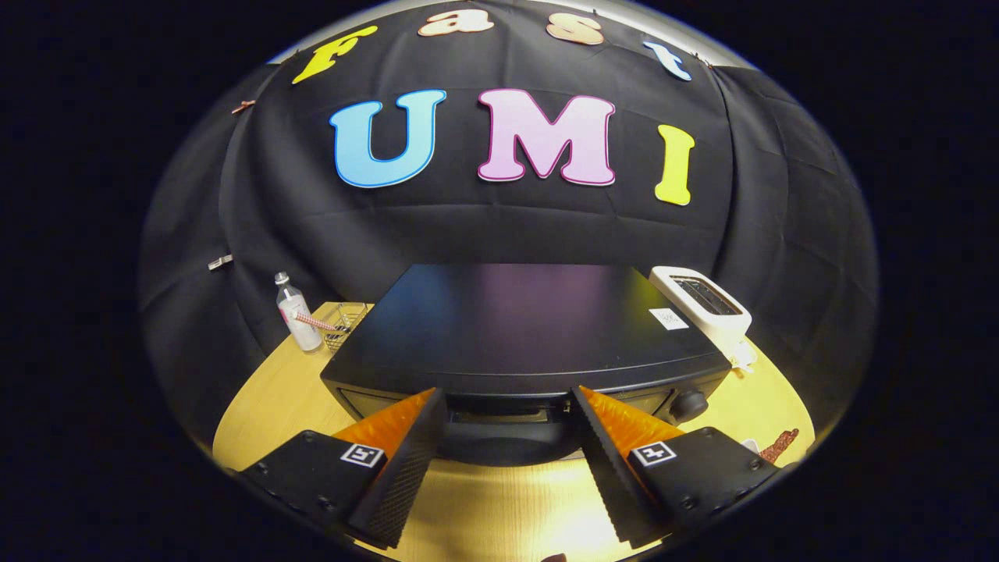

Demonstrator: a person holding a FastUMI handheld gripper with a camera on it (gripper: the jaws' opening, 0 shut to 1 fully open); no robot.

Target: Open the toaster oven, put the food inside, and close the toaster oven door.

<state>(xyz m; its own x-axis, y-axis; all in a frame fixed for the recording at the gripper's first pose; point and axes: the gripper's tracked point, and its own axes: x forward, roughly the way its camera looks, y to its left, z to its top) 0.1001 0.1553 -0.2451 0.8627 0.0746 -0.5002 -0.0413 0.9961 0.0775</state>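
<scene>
Jaws spread wide, nothing gripped, gripper [507,398] low over desk [484,507]. Oven [523,328] dead ahead, door handle [503,445] between the fingertips, untouched. Knob [688,404] just past right finger. Toaster [702,300] beyond, right. Bottle [295,312] and wire basket [343,320] beyond, left.

The gripper [507,410] has its fingers spread wide, and they reach the front edge of the black toaster oven [515,328]. The oven's dark door handle [503,441] lies between the fingers, which do not press it. Beyond the oven, on the wooden table [265,406], stand a white toaster [706,304] on the right and a clear bottle [296,314] on the left.
</scene>
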